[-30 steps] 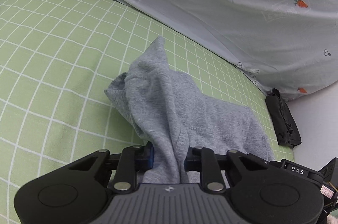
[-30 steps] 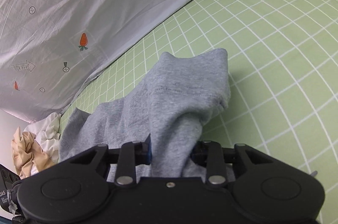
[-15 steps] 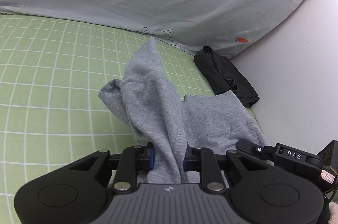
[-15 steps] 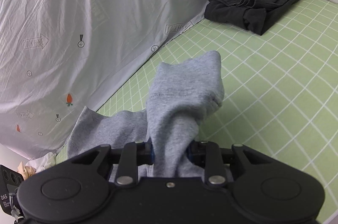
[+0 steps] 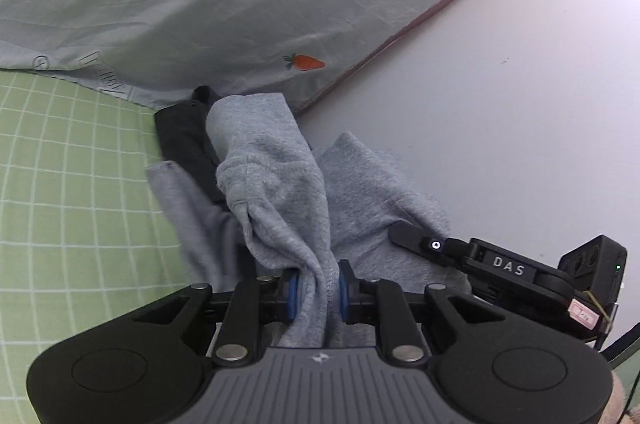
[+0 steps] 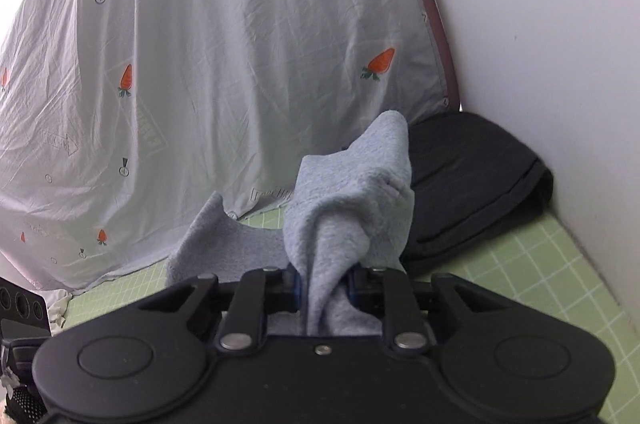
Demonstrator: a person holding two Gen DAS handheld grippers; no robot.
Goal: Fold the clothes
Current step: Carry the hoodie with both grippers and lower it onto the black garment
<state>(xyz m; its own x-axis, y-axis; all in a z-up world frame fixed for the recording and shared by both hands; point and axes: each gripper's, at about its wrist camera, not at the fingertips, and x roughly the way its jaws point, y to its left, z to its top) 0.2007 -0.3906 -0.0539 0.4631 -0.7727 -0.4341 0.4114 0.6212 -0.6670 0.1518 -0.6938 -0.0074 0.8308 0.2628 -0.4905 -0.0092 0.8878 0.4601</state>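
Observation:
A grey garment [image 5: 276, 184] is bunched and lifted off the green checked bed sheet [image 5: 72, 208]. My left gripper [image 5: 316, 294] is shut on one bunched part of it. My right gripper [image 6: 322, 288] is shut on another part of the grey garment [image 6: 352, 196], which sticks up ahead of the fingers. The right gripper's body [image 5: 516, 272] shows at the right of the left wrist view, close beside the cloth. A folded black garment [image 6: 476, 176] lies on the sheet by the wall corner, just beyond the held cloth; it also shows in the left wrist view [image 5: 180, 136].
A pale blue duvet with carrot prints [image 6: 208, 64] is heaped along the back of the bed. A white wall [image 6: 540, 24] bounds the bed on the right. A bit of white cloth [image 6: 60, 308] lies at the left edge.
Both grippers have carried the grey garment toward the wall corner and swung to face it. The black folded garment is now much closer, right behind the held cloth.

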